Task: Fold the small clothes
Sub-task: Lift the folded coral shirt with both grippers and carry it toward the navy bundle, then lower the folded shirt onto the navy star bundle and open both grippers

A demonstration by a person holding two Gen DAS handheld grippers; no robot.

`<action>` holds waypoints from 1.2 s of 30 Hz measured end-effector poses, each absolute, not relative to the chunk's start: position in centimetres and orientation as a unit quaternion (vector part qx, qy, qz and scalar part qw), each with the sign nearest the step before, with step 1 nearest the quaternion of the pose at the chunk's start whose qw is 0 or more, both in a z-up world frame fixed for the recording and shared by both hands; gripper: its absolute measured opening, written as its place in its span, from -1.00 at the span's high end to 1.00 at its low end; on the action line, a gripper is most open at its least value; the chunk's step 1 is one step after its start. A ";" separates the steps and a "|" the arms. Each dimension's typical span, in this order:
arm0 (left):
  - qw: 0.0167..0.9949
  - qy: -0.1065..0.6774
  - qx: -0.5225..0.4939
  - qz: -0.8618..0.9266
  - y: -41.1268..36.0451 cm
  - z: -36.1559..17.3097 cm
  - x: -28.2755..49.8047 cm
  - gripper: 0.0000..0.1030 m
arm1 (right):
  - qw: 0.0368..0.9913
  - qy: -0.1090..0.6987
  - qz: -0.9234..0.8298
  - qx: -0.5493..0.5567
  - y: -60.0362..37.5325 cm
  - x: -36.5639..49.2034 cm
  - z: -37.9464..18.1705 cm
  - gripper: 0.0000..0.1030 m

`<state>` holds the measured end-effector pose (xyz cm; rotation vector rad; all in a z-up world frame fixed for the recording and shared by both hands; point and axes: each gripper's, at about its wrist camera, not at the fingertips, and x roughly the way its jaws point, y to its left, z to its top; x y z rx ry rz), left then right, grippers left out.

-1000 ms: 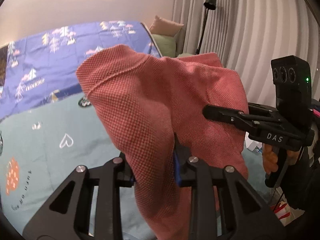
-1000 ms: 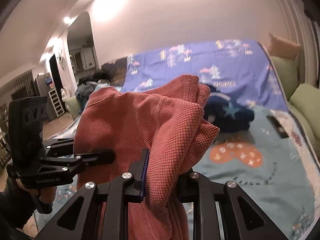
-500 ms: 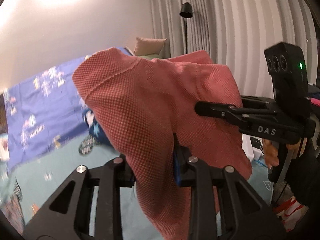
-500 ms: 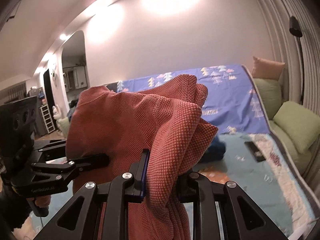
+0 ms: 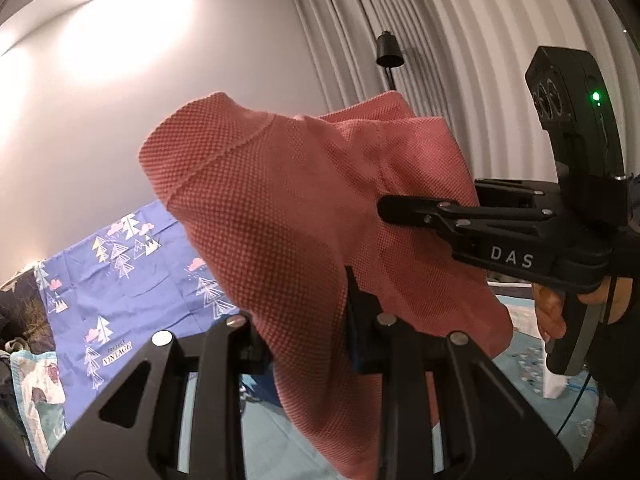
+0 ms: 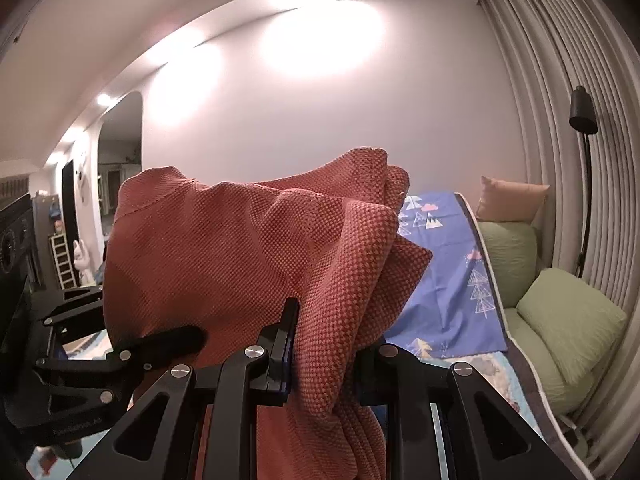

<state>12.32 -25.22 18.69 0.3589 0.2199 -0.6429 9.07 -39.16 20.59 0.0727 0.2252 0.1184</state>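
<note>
A red knitted garment [image 5: 288,216] hangs bunched in the air between both grippers, well above the bed; it also fills the middle of the right wrist view [image 6: 248,264]. My left gripper [image 5: 308,336] is shut on one part of it. My right gripper [image 6: 324,344] is shut on another part, with folds draped over its fingers. In the left wrist view the right gripper [image 5: 404,204] reaches in from the right against the cloth. In the right wrist view the left gripper [image 6: 176,340] shows at lower left.
A bed with a blue tree-print sheet [image 5: 120,276] and teal quilt [image 5: 256,432] lies below. Green cushions [image 6: 568,316] and a tan pillow [image 6: 512,200] sit at the bed's right. A black floor lamp [image 6: 584,120] stands by the pleated curtains [image 5: 460,60].
Both grippers have lifted and tilted upward with the red garment; the bed has dropped low in both views and more wall and ceiling show.
</note>
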 end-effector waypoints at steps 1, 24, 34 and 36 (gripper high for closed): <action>0.928 0.110 0.178 -0.310 -25.5 18.5 13.2 0.42 | 0.990 0.117 0.060 0.044 -39.5 10.7 20.3 0.60; 0.907 0.343 0.157 -0.185 -25.0 -4.6 43.1 0.20 | 0.914 0.399 0.004 0.073 -41.9 42.8 -2.4 0.37; 0.926 0.313 0.077 -0.198 -22.7 -5.2 42.7 -0.19 | 0.912 0.401 -0.013 0.091 -43.8 42.8 -4.4 0.18; 0.929 0.307 0.086 -0.189 -22.7 -4.4 41.6 -0.19 | 0.918 0.388 -0.022 0.084 -43.6 41.4 -3.2 0.18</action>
